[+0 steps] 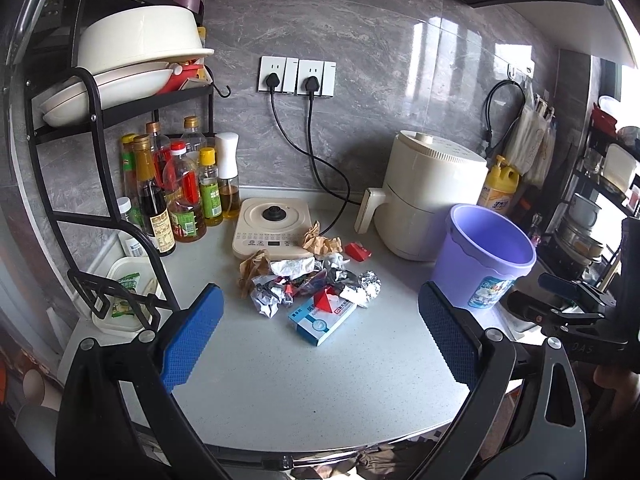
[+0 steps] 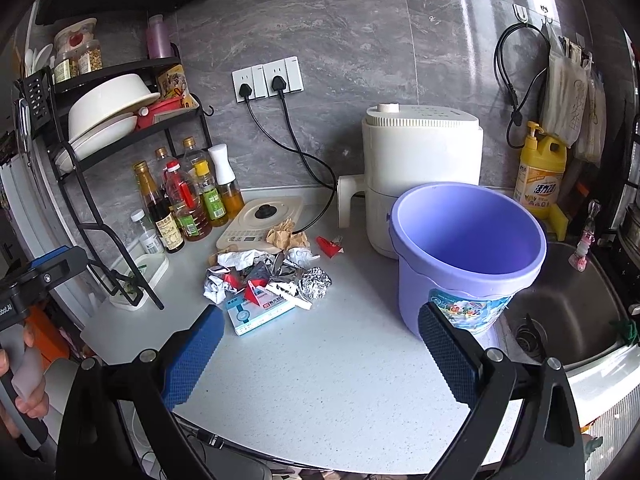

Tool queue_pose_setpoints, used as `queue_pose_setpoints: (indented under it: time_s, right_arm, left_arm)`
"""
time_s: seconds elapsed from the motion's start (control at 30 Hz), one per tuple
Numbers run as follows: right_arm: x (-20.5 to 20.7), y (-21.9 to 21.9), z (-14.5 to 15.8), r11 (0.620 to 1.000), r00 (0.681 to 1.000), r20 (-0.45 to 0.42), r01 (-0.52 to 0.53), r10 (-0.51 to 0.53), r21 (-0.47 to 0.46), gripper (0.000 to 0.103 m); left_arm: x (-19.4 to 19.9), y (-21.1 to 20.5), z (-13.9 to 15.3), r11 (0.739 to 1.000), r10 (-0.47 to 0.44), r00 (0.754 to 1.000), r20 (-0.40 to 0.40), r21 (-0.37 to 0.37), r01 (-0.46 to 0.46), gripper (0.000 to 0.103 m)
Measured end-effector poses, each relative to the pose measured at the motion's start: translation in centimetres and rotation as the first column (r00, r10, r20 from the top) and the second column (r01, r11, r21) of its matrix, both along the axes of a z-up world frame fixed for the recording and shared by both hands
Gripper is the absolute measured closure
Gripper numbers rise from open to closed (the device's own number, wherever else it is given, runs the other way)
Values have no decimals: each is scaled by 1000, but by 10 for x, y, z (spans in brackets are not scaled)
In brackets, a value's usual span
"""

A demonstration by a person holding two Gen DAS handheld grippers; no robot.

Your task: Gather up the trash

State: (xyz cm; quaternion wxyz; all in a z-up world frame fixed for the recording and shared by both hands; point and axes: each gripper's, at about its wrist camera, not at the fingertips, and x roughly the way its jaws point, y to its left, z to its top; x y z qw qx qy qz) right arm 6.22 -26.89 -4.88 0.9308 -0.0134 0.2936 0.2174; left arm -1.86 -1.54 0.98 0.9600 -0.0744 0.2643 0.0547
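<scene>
A heap of trash lies mid-counter: crumpled brown paper, white paper wads, a foil ball, red wrappers and a blue-white carton. The same trash heap shows in the right wrist view, with the carton nearest. A purple bucket stands empty to the right of the heap, large in the right wrist view as bucket. My left gripper hovers open just short of the carton. My right gripper is open over bare counter, its right finger in front of the bucket.
A cream induction cooker sits behind the heap, a white air fryer behind the bucket, with cords to wall sockets. A black rack with dishes and sauce bottles fills the left. A steel sink lies right of the bucket.
</scene>
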Motion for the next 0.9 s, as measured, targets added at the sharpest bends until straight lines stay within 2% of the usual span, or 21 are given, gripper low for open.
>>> queue_pose_setpoints:
  time_s: [0.9]
  right_arm:
    - [2,-1,3,997,997,3,-76,76,-19,8]
  left_arm:
    - [-8,-11,3,999,40,999,-11,-5,-41,6]
